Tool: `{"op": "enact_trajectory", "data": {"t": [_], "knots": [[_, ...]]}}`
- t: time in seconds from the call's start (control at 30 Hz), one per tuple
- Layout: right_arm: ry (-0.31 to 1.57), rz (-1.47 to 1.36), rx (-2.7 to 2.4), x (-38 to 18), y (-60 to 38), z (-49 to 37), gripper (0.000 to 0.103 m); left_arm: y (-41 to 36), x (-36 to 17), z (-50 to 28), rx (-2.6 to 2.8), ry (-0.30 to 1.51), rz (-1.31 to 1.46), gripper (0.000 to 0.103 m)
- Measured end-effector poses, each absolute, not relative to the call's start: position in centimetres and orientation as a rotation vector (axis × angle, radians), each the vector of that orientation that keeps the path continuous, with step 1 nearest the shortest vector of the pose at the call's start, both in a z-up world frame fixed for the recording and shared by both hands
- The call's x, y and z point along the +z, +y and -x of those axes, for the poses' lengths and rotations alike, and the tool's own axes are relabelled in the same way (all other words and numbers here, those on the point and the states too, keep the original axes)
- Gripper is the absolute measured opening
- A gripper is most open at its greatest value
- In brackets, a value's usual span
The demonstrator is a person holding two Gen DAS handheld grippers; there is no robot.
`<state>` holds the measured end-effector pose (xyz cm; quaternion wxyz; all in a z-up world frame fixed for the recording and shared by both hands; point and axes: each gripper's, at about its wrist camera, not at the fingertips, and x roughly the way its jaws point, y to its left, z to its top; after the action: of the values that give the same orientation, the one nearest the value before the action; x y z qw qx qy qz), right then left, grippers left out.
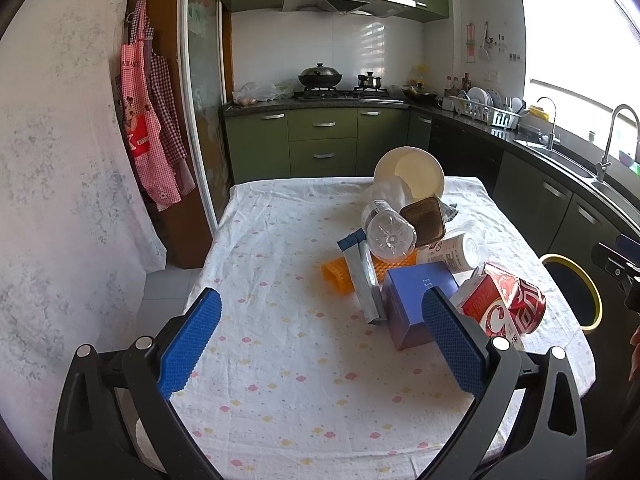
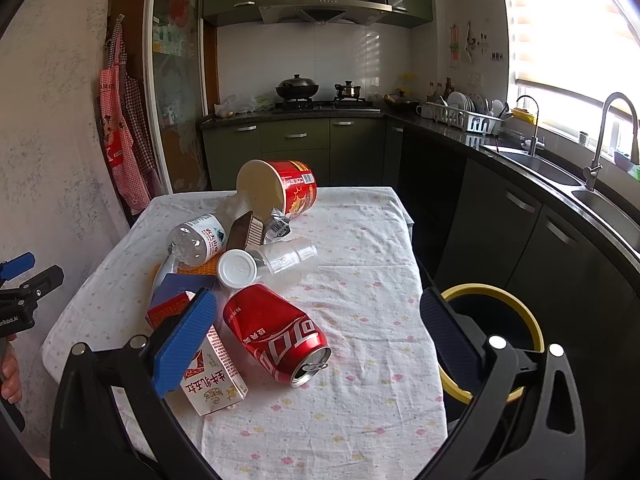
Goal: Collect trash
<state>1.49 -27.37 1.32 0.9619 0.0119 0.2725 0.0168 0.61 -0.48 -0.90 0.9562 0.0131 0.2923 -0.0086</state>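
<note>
Red cola can [image 2: 276,334] | milk carton [image 2: 212,376], Chinese print | blue box [image 1: 416,304]

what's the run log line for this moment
left gripper open | right gripper open | red can on table | bin beside table | nothing held

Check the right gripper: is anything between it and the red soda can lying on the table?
Nothing visible blocks it. The right gripper is open, and the soda can lies on the tablecloth between its fingers. The milk carton sits beside the can, close to the left finger.
</note>
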Motion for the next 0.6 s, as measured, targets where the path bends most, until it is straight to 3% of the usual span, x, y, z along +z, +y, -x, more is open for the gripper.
{"op": "enact_trajectory", "data": {"t": [0.6], "knots": [[0.555,-0.027,0.035,1.35,-27.48,-1.48,0.097,-0.65,-1.00,-0.67,-0.022,0.598,-0.030,0.099]]}}
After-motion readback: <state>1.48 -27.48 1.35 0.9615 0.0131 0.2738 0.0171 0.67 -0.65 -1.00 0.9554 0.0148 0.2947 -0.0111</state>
